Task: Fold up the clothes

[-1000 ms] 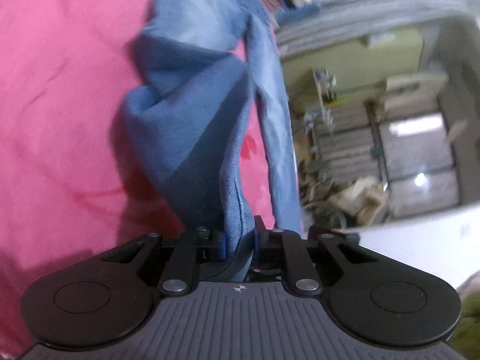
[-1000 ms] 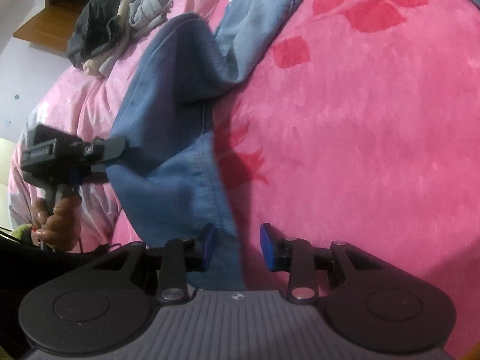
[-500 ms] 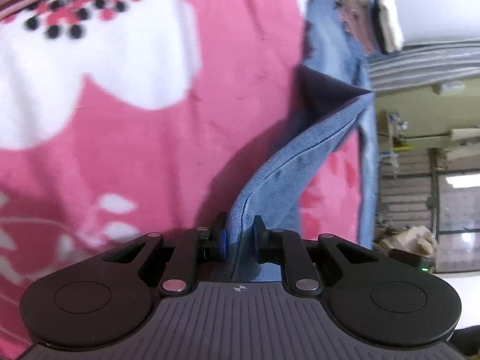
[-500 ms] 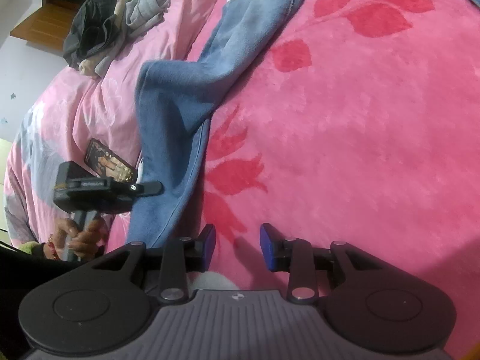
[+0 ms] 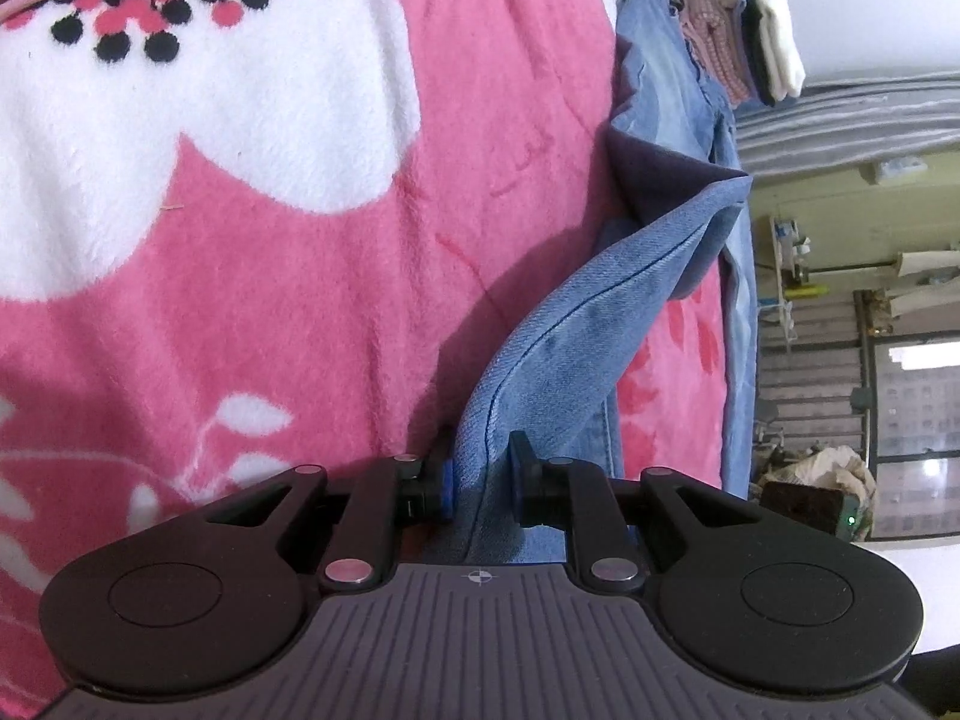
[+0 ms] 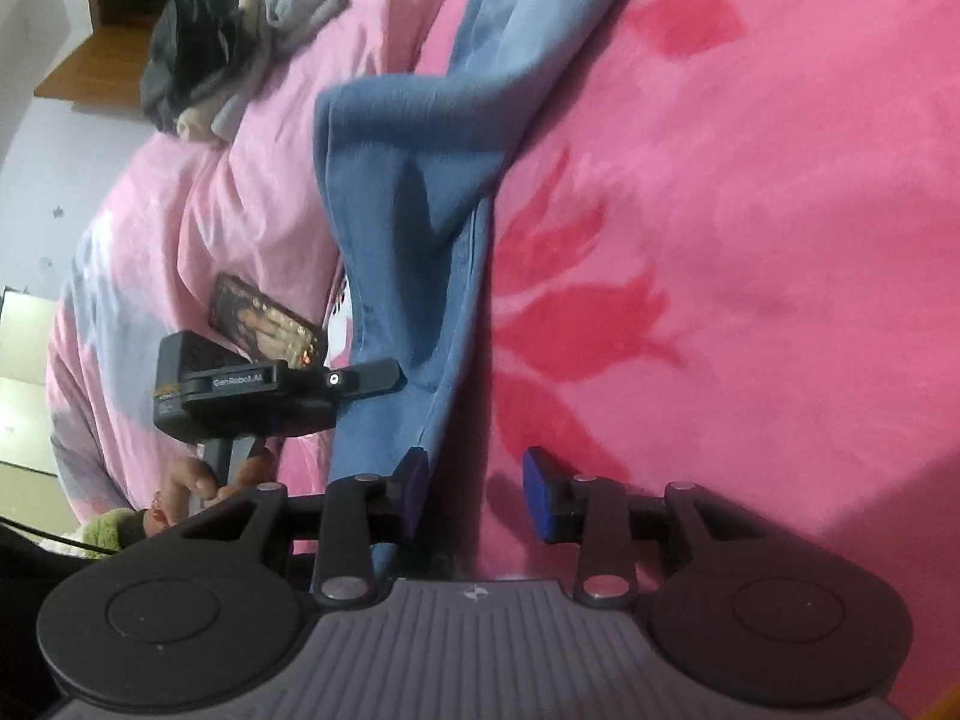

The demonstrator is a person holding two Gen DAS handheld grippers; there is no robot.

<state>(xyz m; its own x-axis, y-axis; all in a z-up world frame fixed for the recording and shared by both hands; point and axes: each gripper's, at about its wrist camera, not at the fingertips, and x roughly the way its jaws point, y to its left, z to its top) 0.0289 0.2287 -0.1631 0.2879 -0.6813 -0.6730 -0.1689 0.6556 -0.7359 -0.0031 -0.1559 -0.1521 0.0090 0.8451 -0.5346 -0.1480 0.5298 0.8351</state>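
- Jeans [image 5: 576,324], blue denim: one folded edge pinched between the pressed-in pads of the left gripper [image 5: 480,480]; the rest trails along the blanket's right edge, its far end cut off by the frame.
- Blanket [image 5: 270,300], pink plush with white flowers, carries the jeans; its full extent is out of view.
- Right gripper [image 6: 474,492]: jaws spread over bare blanket, nothing between them; the jeans [image 6: 408,228] lie just beside its left finger.
- Left gripper [image 6: 366,375], seen from the right wrist: casing reads "GenRobot.AI"; the hand [image 6: 204,480] on its handle is partly hidden.
- Phone [image 6: 264,327] behind that casing, screen picture too blurred to read.
- Clothes heap [image 6: 228,54] at the bed's far corner, items indistinct.
- Folded stack [image 5: 744,30] at the blanket's far right corner, partly cropped.
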